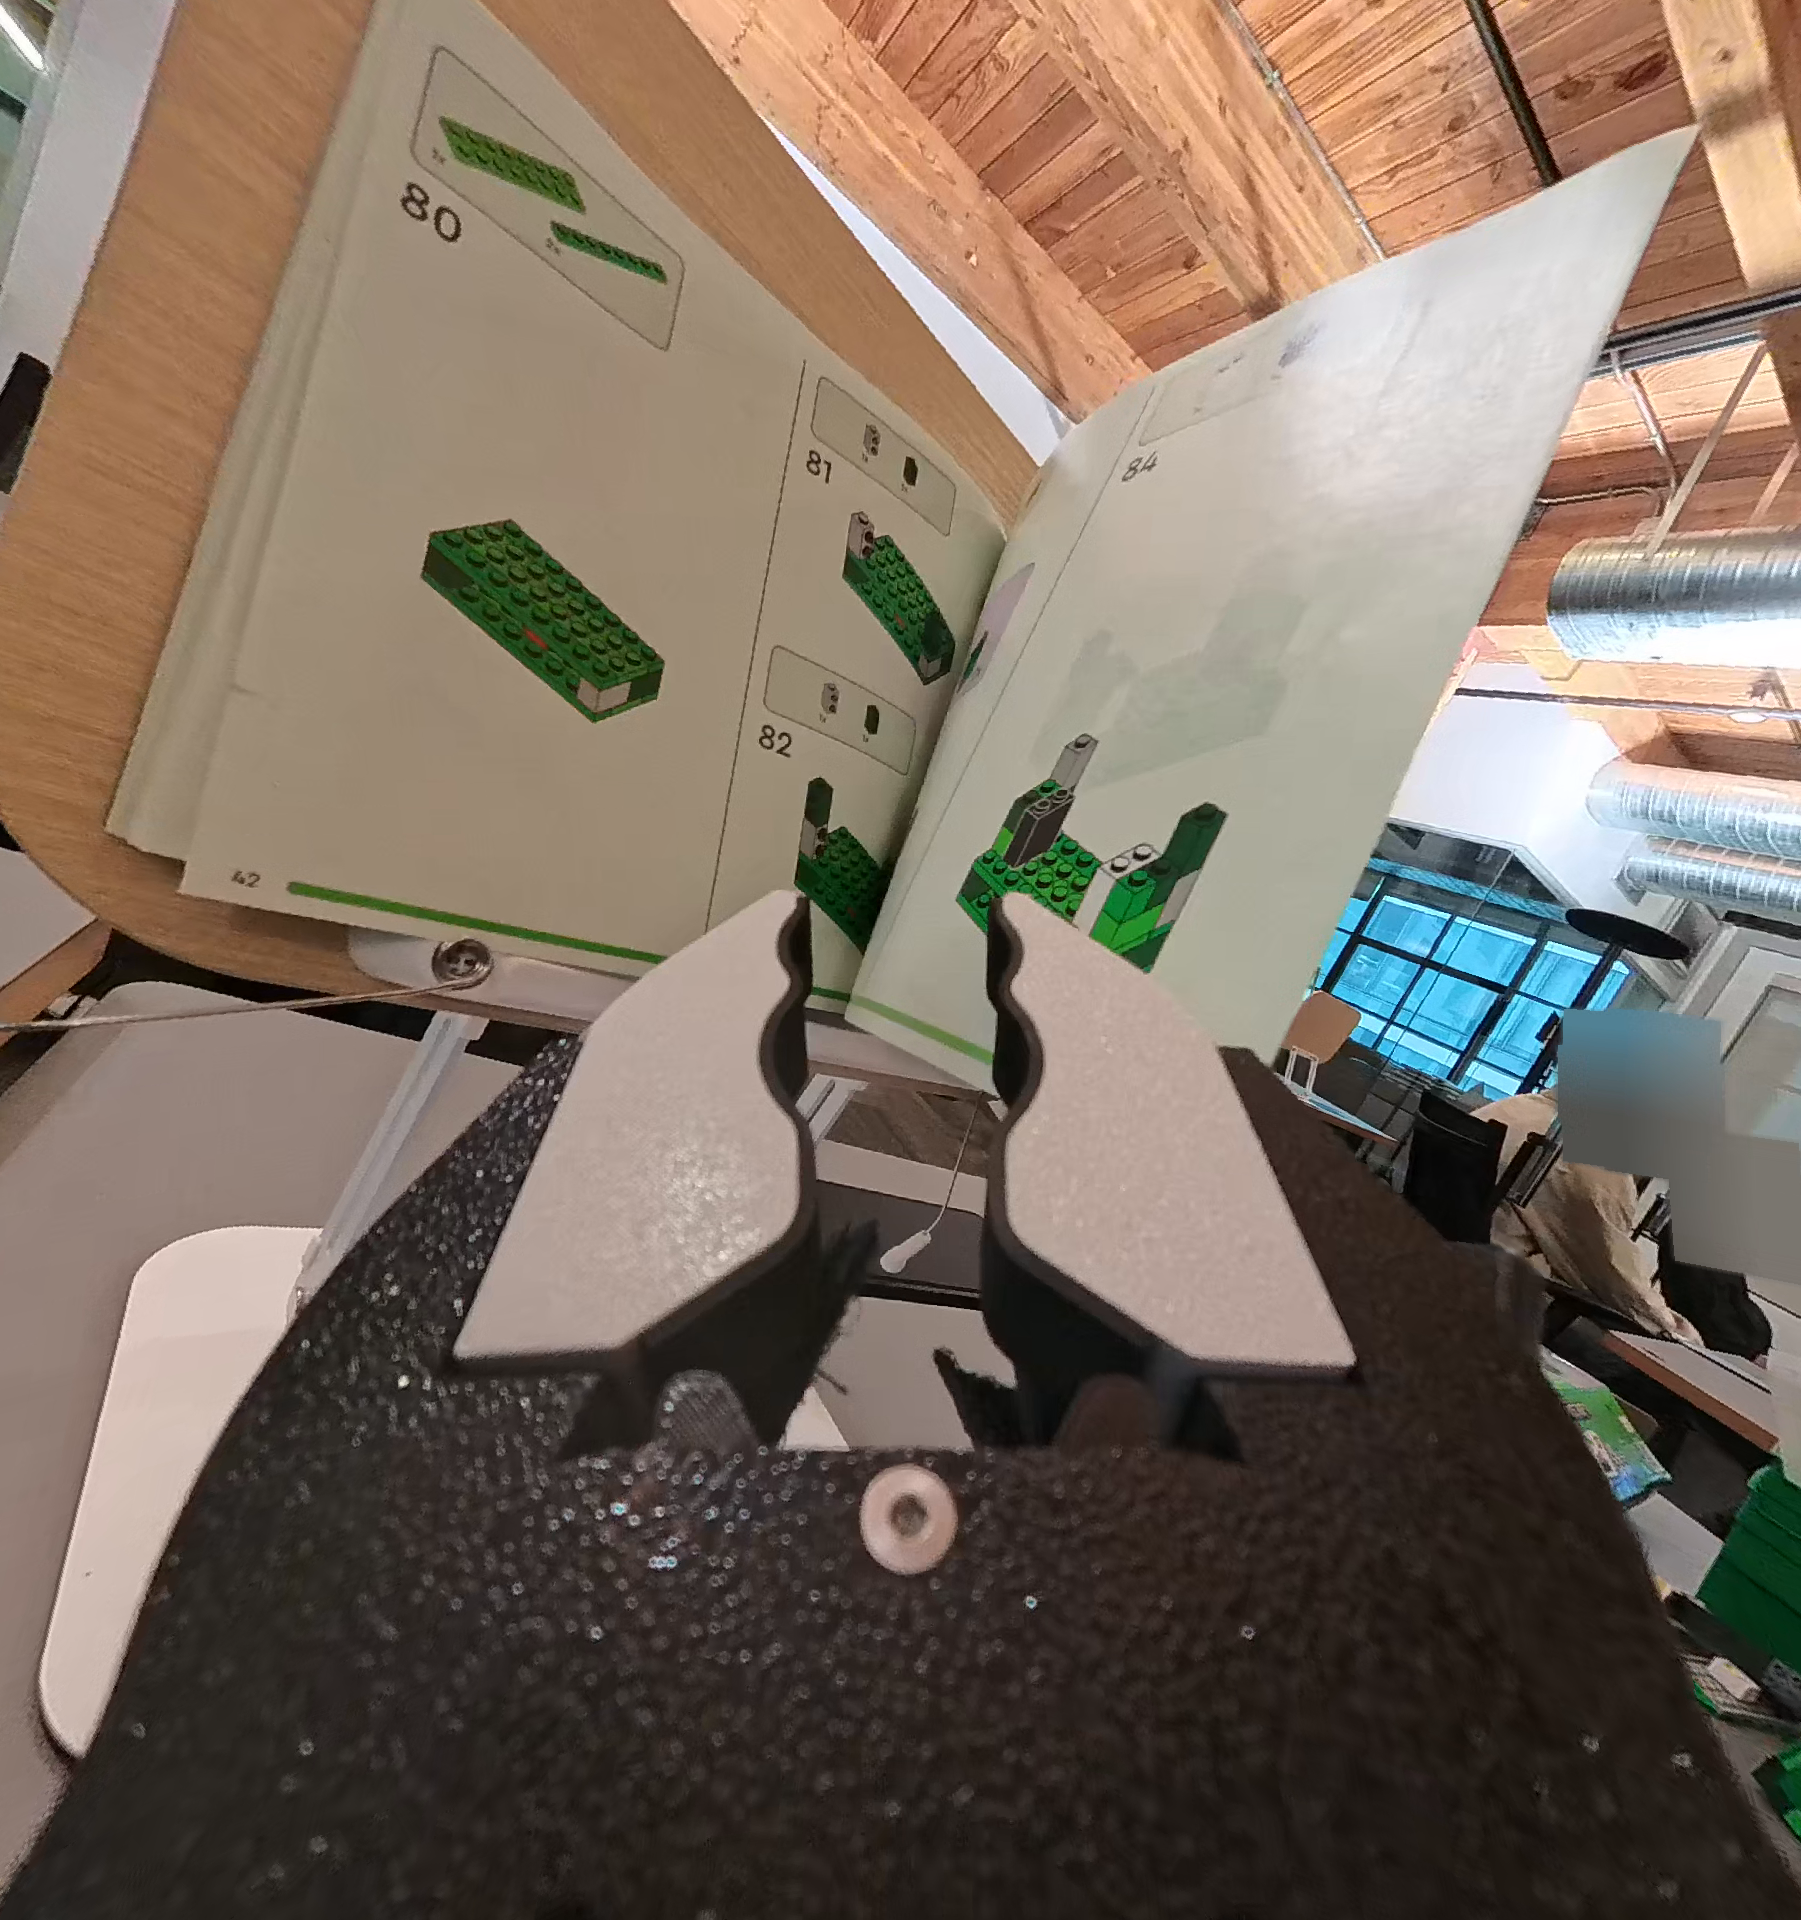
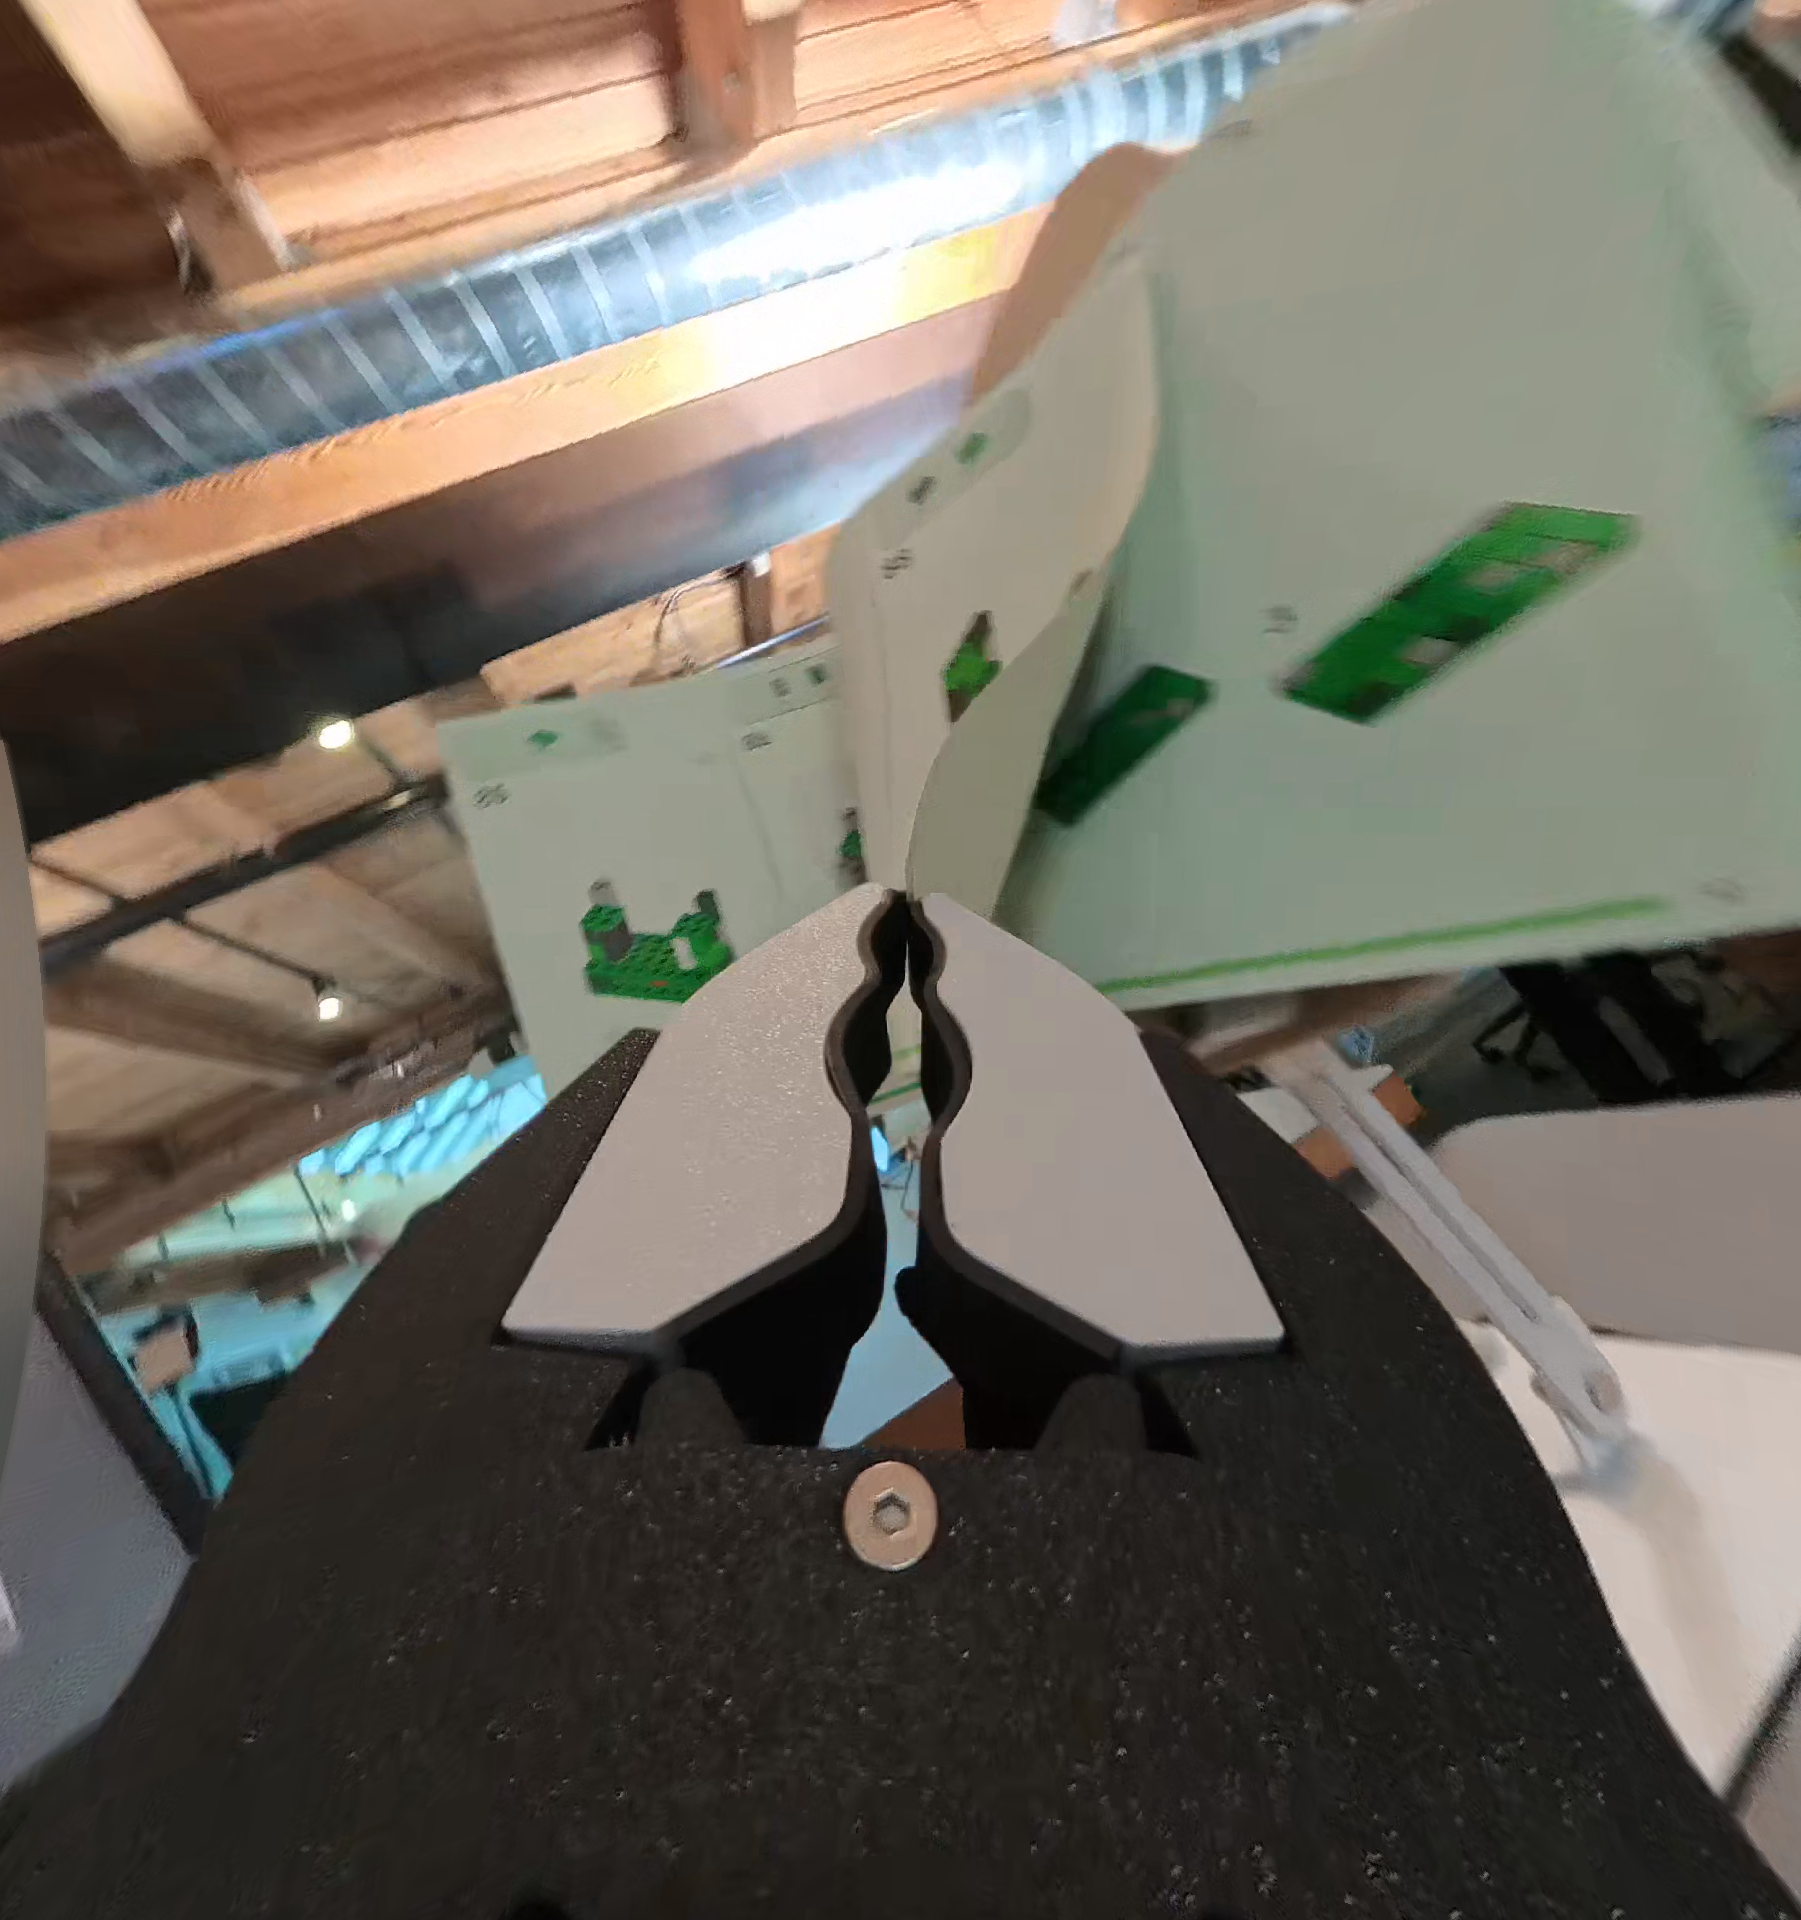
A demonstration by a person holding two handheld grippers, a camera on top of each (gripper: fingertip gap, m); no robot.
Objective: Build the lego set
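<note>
The Lego instruction booklet [image 1: 522,499] stands open on a wooden stand. In the left wrist view its right-hand page [image 1: 1239,623] is lifted away from the stand. My left gripper [image 1: 898,914] is open and empty, just in front of the booklet's lower edge near the spine. My right gripper [image 2: 904,906] is shut on the lower corner of a curled booklet page [image 2: 989,769]. The right wrist view is blurred. More pages [image 2: 667,852] fan out behind it. Green Lego pieces [image 1: 1800,1558] lie at the lower right of the left wrist view.
The wooden stand board [image 1: 148,416] rests on a white base plate [image 1: 179,1455] with a white support arm [image 2: 1447,1226]. A thin wire [image 1: 200,1013] runs left from the stand's clip. A person sits at a desk far right [image 1: 1561,1247]. Left tips to right tips: about 15 centimetres.
</note>
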